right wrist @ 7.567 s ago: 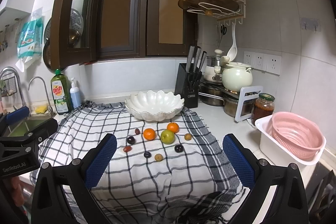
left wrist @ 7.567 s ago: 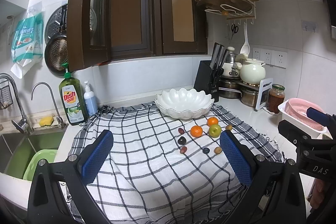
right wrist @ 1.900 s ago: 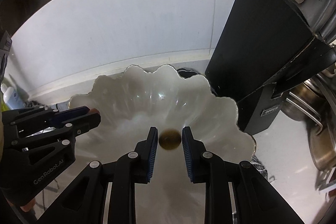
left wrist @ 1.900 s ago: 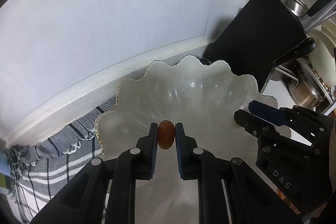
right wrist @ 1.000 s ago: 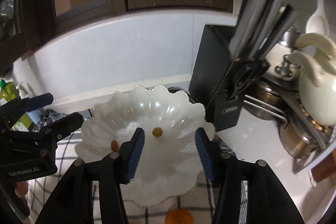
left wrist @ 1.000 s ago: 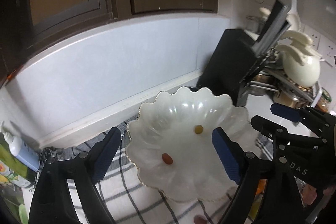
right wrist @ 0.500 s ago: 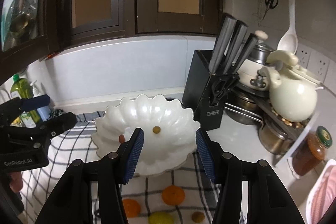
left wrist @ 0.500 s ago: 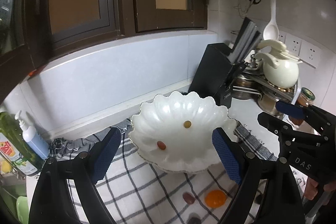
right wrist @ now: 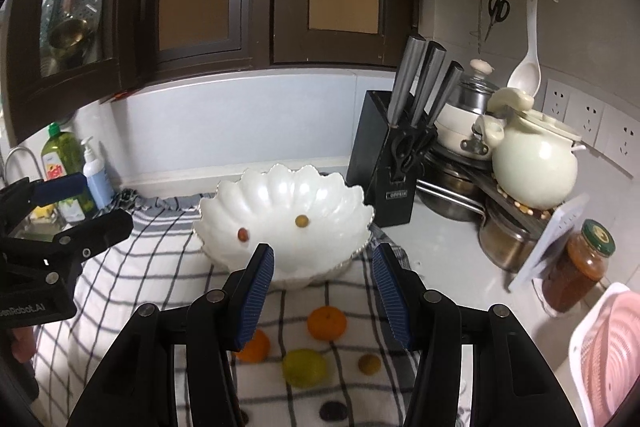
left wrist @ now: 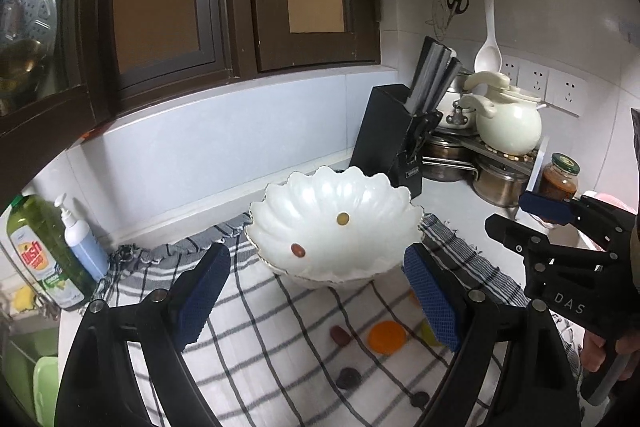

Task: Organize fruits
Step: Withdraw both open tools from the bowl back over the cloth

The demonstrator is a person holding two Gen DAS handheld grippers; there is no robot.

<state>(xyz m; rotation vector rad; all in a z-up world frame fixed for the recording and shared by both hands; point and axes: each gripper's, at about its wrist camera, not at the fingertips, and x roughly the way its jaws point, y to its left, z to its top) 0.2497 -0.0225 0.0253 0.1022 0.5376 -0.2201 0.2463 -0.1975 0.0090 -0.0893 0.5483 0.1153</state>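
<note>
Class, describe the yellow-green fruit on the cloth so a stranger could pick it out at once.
Find the white scalloped ceramic bowl on the black-and-white checked cloth. In front of it lie two round orange tangerines, and just nearer the camera sits the yellow-green round fruit. It is the only greenish one, and much bigger than the small brown fruit beside it.

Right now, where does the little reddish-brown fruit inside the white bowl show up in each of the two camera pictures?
Left wrist view: the reddish-brown fruit lies a little below the picture's centre, on the lower left of the white scalloped bowl.
Right wrist view: it sits left of centre, on the bowl's left inner slope.
Shared landmark: the black knife block stands right behind the bowl.
</note>
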